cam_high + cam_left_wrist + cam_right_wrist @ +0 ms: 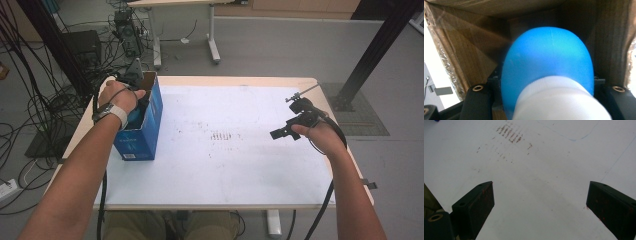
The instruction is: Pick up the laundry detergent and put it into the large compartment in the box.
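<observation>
White table sheet [225, 165] with brown scuffs [223, 136], grey floor [280, 45] strewn with cables: my left gripper [134, 75] clamps the blue bottle [546, 62] inside the blue box [145, 131]; my right gripper [540, 202] gapes empty.

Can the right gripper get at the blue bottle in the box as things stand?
Probably not without a long reach: the right gripper hangs open over the far side of the table, while the left gripper sits inside the blue box, clamped on the blue bottle.
</observation>
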{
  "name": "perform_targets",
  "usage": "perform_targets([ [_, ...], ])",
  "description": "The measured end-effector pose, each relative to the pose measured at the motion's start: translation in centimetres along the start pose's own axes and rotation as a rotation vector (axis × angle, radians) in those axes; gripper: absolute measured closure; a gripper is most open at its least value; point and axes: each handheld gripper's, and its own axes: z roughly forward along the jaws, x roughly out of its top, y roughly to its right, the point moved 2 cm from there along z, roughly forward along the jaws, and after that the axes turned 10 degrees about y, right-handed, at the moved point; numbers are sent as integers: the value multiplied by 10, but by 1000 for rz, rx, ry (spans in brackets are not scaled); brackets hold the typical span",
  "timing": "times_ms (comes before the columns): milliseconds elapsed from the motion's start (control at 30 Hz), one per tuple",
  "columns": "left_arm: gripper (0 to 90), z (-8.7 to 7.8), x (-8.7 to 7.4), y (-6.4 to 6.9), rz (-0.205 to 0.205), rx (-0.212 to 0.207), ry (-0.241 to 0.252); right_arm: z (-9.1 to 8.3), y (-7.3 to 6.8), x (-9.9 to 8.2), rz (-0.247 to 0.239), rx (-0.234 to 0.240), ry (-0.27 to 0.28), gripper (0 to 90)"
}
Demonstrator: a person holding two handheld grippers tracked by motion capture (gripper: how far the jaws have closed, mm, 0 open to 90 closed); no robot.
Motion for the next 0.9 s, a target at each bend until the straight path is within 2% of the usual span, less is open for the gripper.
perform_targets([
  [900,374,0,0,1,3,2,-1,0,-1,2,-6,1,1,77],
])
